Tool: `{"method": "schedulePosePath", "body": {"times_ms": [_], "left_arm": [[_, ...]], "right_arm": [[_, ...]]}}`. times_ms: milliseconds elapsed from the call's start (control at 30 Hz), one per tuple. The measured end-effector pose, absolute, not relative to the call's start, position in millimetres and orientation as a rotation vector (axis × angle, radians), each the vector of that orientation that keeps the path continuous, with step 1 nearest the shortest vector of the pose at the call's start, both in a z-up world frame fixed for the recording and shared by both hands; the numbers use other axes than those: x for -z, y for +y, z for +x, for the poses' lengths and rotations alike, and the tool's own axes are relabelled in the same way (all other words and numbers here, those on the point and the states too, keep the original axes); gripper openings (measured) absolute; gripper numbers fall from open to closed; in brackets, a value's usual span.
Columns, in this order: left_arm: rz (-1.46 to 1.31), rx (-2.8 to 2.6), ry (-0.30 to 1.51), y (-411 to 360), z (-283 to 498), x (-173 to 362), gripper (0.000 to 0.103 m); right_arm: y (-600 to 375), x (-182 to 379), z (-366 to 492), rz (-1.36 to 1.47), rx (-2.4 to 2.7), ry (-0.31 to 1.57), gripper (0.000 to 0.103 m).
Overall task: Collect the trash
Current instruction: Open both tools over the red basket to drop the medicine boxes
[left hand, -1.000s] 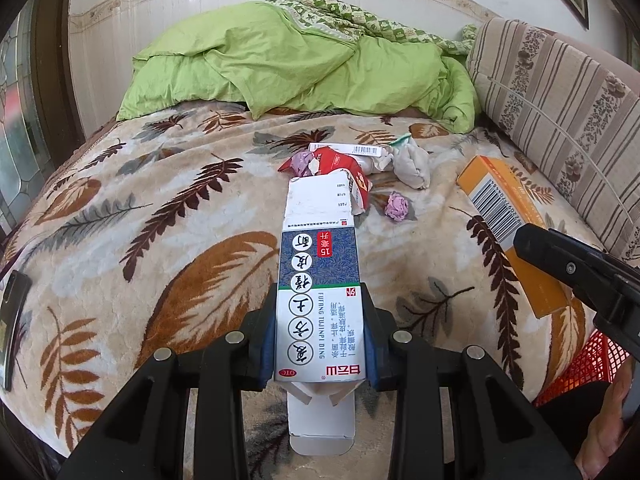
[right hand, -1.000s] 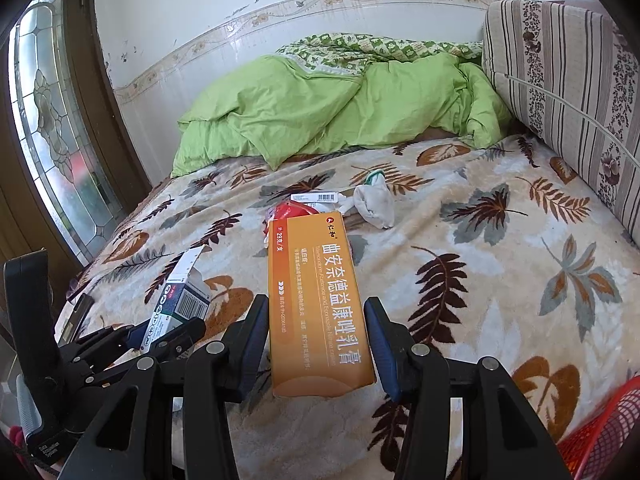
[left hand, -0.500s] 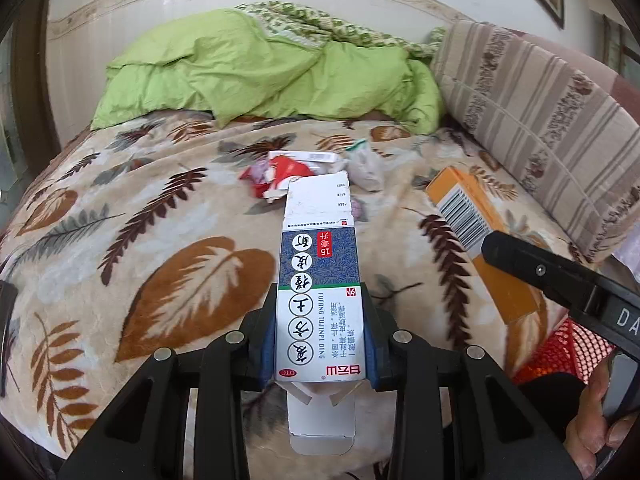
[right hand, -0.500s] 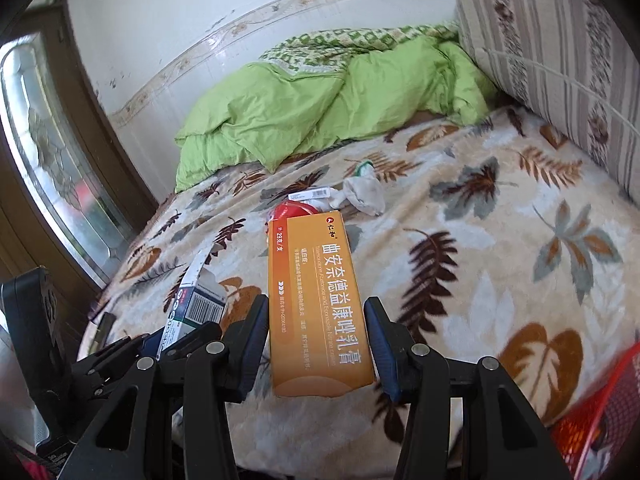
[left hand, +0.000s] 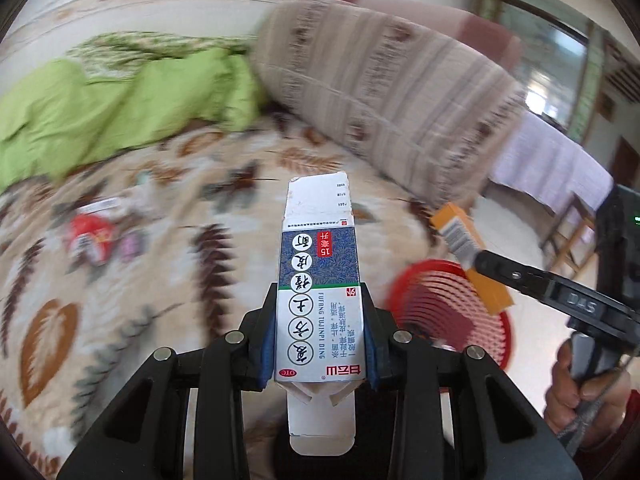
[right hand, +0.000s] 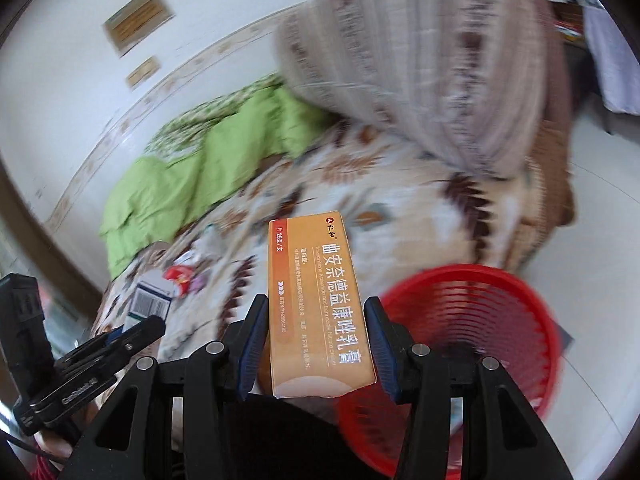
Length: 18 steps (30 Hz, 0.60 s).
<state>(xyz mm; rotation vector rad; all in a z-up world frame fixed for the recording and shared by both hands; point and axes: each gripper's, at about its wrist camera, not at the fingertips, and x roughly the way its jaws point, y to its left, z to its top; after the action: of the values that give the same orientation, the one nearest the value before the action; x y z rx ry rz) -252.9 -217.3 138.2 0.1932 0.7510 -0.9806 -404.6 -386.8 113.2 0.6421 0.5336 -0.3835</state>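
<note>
The left gripper (left hand: 320, 336) is clamped across the blue and white carton (left hand: 320, 280), its blue pads pressing both long sides near the bottom flap so that most of the box sticks out ahead, which should let it drop freely once the jaws part. The right gripper (right hand: 316, 344) pinches the orange box (right hand: 316, 300) the same way, jaws narrowed to the box's width. Just to the right of both loads, near the bed's edge, stands the red basket (right hand: 536, 320), and both boxes appear held ready for it, while red wrappers (left hand: 90, 240) lie far left on the leaf-print blanket (left hand: 120, 288).
</note>
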Motion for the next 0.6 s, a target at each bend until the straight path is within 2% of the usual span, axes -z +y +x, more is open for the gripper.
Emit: {"method": "schedulePosePath", "body": {"times_ms": [200,233,267,300,333,500,600], "left_arm": [[0.252,1.182,0.844,-296.7,-296.9,-125.9,0.033],[0.263,1.201,0.856,-307.3,-301.8,-123.5,0.038],[0.278,1.205,0.867,-316.3,-306.0,-120.6,0.045],[0.281,1.200,0.867,-318.4,-306.6,-118.6,0.055],[0.279,1.198,0.864,-319.9,-307.9,-117.8,0.055],[0.259,1.157,0.853,-303.2,-289.5,-119.2,0.056],[0.225,1.095,0.845,-280.8,-269.0,-122.7,0.059]], "right_arm": [[-430.4,-102.1,-456.0,0.723,0.517,0.521,0.053],[-434.6,-101.3,-461.1,0.732,0.533,0.517,0.053],[-438.6,-100.1,-465.4,0.738,0.547,0.512,0.058],[-442.0,-99.8,-469.0,0.743,0.557,0.509,0.062],[-444.6,-99.9,-471.5,0.745,0.567,0.506,0.066],[-445.5,-102.7,-465.3,0.735,0.547,0.508,0.066],[-438.7,-105.1,-448.3,0.729,0.516,0.512,0.066]]}}
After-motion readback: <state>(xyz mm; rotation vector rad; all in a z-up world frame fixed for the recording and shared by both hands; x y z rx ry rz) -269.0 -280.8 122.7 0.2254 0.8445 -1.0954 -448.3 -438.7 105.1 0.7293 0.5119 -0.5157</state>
